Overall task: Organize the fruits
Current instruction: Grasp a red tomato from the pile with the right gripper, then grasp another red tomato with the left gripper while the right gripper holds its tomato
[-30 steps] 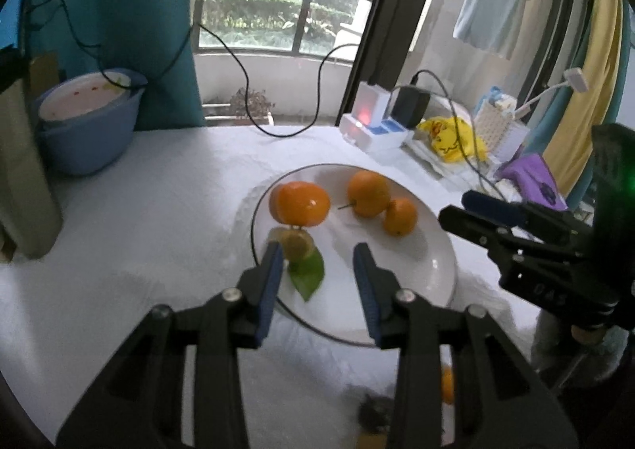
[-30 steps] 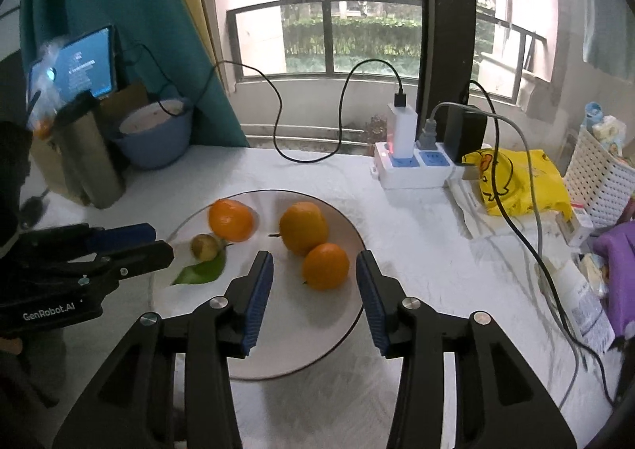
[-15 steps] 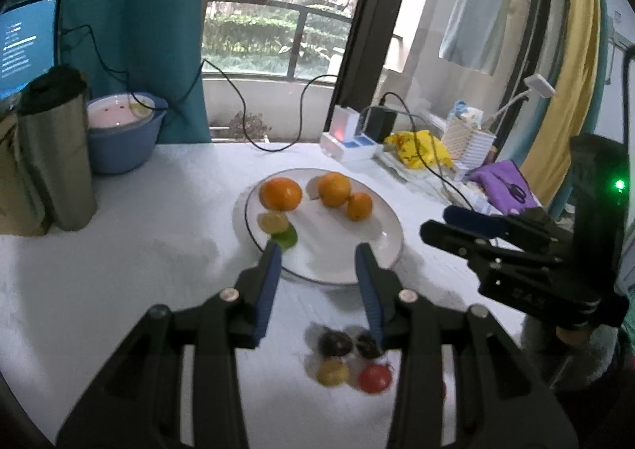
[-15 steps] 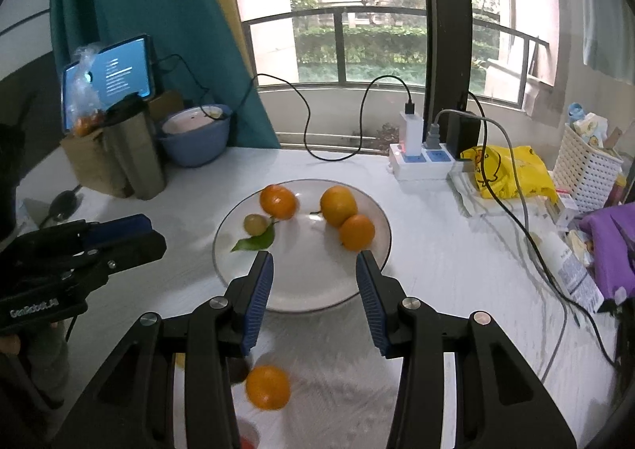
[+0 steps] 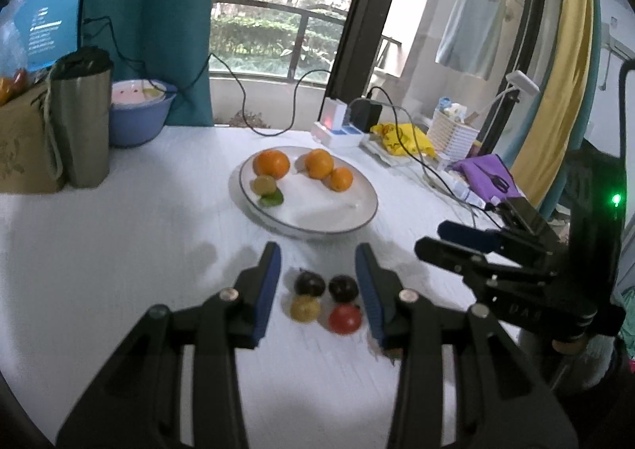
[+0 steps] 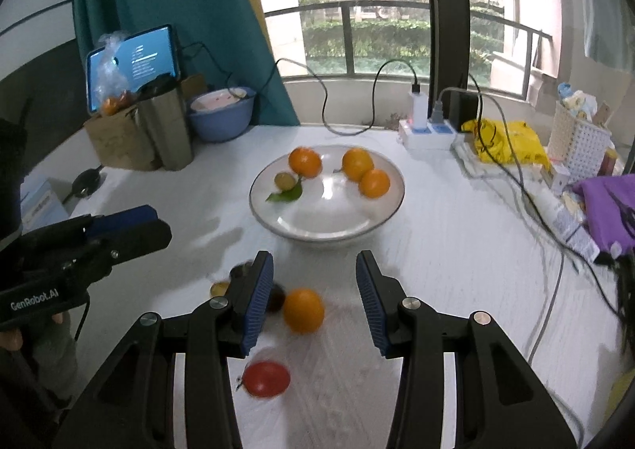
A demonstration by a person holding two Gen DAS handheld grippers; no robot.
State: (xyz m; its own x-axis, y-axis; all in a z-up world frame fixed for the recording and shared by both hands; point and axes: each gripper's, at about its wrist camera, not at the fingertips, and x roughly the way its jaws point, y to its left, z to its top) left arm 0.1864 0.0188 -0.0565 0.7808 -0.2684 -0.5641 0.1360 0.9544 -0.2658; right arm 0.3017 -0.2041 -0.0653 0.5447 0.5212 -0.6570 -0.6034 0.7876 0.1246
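Observation:
A white plate [image 5: 349, 211] [image 6: 317, 228] holds three oranges [image 5: 272, 164] [image 6: 304, 162], a small green fruit [image 5: 264, 184] and a leaf [image 6: 286, 195]. On the table in front of it lie two dark fruits [image 5: 309, 284], a yellow one [image 5: 304, 309] and a red tomato [image 5: 345, 320] [image 6: 266, 378]. A loose orange [image 6: 303, 310] lies there too. My left gripper [image 5: 317, 286] is open above the small fruits. My right gripper [image 6: 314, 294] is open and empty above the loose orange.
A steel tumbler [image 5: 81, 119], a cardboard box [image 5: 20, 147] and a blue bowl [image 5: 137, 113] stand at the back left. A power strip [image 6: 426, 131], cables, a yellow bag [image 6: 506, 145], a white basket [image 6: 579, 141] and purple cloth [image 6: 607, 203] fill the right side.
Both grippers have pulled back from the plate toward the near table edge. The small loose fruits and the loose orange have come into view between the fingers.

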